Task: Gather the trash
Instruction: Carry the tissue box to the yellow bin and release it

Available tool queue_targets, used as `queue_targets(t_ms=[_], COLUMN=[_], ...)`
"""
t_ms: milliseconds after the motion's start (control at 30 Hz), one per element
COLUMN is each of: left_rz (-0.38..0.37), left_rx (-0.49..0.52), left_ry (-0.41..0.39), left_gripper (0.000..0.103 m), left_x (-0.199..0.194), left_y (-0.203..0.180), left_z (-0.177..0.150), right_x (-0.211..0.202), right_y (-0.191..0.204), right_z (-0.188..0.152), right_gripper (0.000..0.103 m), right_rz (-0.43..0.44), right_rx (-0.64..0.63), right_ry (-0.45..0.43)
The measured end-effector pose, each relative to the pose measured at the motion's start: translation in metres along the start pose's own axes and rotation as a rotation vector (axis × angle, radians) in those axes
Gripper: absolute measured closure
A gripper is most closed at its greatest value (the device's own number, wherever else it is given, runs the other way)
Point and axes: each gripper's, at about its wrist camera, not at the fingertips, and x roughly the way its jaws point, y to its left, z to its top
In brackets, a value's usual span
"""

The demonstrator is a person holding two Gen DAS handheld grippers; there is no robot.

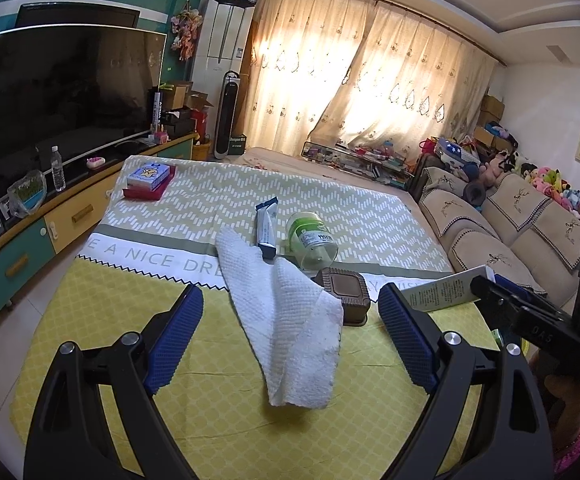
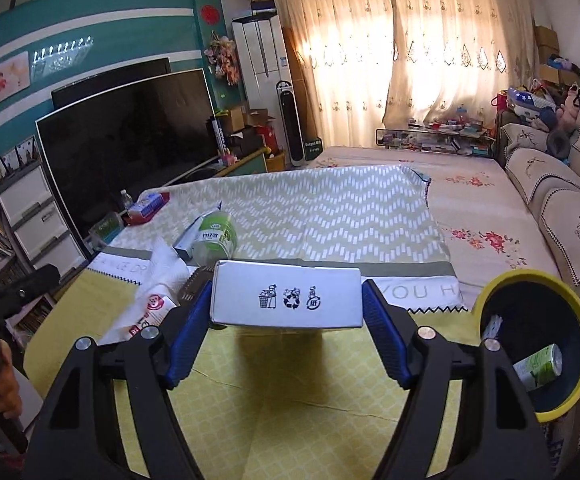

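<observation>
Right gripper (image 2: 285, 332) tilts down, clamping white carton (image 2: 285, 300).

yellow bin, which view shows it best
The right wrist view: the yellow bin sits at lower right beside the right tongs, its dark inside open to the camera with a green can in it. The left wrist view does not show it.

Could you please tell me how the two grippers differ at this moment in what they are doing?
The right gripper is shut on a white carton, lifted clear of the tablecloth; the left gripper holds nothing. The left gripper's jaws stand open around a crumpled paper towel without touching it, whereas the right gripper's pads press the carton's sides. Both have blue ribbed pads.
</observation>
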Motion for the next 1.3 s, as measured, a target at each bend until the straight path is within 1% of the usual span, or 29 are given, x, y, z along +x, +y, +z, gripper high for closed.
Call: queue_targets(t_ms=[367, 500, 567, 667, 767, 900, 1000, 1100, 1167, 1300], left_rz=[-0.002, -0.001, -0.002, -0.002, -0.004, -0.005, -0.009, -0.015, -0.015, -0.015], left_rx=[0.016, 0.023, 0.026, 0.032, 0.042, 0.058, 0.073, 0.086, 0.103, 0.128], left_ry=[-0.003, 0.003, 0.005, 0.011, 0.018, 0.027, 0.039, 0.052, 0.059, 0.070], left_gripper=[0.015, 0.015, 0.015, 0.015, 0.015, 0.015, 0.015, 0.015, 0.015, 0.015], left_x=[-0.001, 0.002, 0.003, 0.006, 0.009, 0.012, 0.015, 0.018, 0.021, 0.024], left_y=[-0.004, -0.006, -0.008, -0.011, -0.016, -0.024, -0.032, -0.037, -0.041, -0.047], left_z=[0.001, 0.001, 0.001, 0.001, 0.001, -0.001, -0.002, -0.004, -0.005, -0.010], right_x=[-0.014, -0.028, -0.035, -0.045, -0.053, -0.056, -0.050, -0.040, -0.043, -0.047], right_y=[-0.005, -0.017, -0.028, -0.054, -0.089, -0.136, -0.164, -0.183, -0.188, -0.186], right_z=[0.003, 0.007, 0.008, 0.008, 0.004, -0.008, -0.019, -0.029, -0.036, -0.038], right_gripper=[0.034, 0.034, 0.034, 0.034, 0.034, 0.034, 0.033, 0.032, 0.031, 0.030], right_rz=[0.007, -0.024, -0.059, -0.153, -0.246, -0.385, -0.468, -0.519, -0.510, -0.508], right_rx=[0.010, 0.024, 0.038, 0.069, 0.127, 0.201, 0.239, 0.268, 0.299, 0.288], right_ry=[-0.026, -0.060, -0.078, -0.102, -0.112, -0.103, -0.082, -0.052, -0.065, -0.082])
